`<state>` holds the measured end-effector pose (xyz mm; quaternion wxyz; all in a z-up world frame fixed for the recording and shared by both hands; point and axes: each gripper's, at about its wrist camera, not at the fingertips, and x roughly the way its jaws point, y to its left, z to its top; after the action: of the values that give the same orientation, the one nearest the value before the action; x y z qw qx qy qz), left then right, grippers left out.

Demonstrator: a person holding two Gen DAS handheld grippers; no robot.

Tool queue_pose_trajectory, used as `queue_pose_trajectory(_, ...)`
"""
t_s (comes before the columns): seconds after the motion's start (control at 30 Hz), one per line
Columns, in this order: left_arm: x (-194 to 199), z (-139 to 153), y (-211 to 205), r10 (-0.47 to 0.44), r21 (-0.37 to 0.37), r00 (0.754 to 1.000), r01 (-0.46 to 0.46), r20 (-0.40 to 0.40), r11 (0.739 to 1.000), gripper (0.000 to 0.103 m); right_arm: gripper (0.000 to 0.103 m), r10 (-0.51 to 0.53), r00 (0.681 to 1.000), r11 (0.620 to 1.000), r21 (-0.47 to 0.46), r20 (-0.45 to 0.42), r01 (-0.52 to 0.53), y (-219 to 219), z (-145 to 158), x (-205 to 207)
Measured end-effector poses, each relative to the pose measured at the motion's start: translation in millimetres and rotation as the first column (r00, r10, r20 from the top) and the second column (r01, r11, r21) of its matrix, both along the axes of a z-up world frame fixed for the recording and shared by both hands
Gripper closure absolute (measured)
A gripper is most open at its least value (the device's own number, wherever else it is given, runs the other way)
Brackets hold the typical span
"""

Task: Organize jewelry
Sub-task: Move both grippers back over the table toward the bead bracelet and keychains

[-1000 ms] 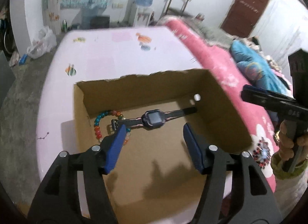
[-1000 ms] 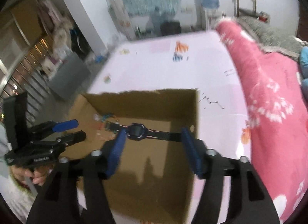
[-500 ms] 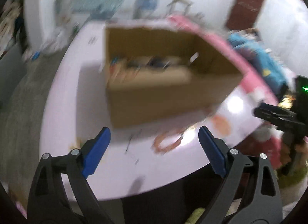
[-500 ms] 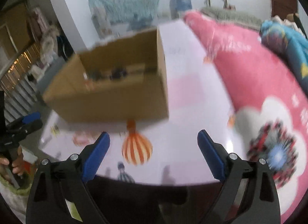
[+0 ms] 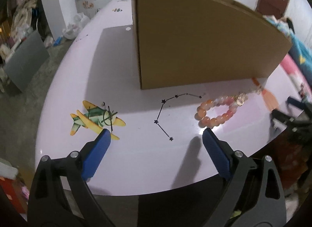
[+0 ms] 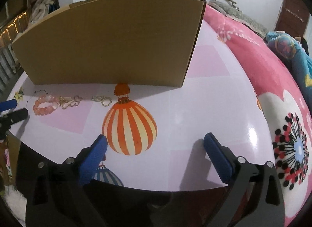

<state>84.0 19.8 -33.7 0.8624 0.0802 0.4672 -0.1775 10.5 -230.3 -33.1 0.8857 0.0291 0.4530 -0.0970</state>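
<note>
One cardboard box point(image 6: 109, 45) stands on the worktop point(image 6: 204, 109), toward its far side. Three loose pieces of jewelry lie in a row along the box's near wall: one pink bead bracelet point(image 6: 44, 105) nearest the left edge, one gold charm piece point(image 6: 69, 102) touching it, and one small gold keyring piece point(image 6: 101, 99) just beside that. Printed on the worktop are one orange striped balloon point(image 6: 129, 127), one blue striped balloon point(image 6: 106, 175) at the near edge, one yellow-green airplane point(image 5: 95, 118) and one star constellation point(image 5: 169, 113). Two hand-held grippers are in view, the left hand-held gripper point(image 5: 155, 141) and the right hand-held gripper point(image 6: 156, 143), each with two blue fingers spread wide.
</note>
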Motion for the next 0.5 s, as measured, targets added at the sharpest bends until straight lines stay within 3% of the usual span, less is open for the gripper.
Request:
queue_pose_trajectory(0.23, -3.4, -0.3, -1.2, -0.005, 0.021, 1.0, 0.004, 0.024, 1.0, 0.008, 0.007, 0.005, 1.0, 1.0, 0.0, -0.002, -0.005, -0.7, -1.4, 0.9)
queue_pose_trajectory(0.5, -0.7, 1.3, -3.9, -0.008, 0.037, 1.0, 0.008, -0.001, 0.999, 0.008, 0.007, 0.004, 1.0, 1.0, 0.006, -0.018, -0.004, -2.6, -2.2, 6.3)
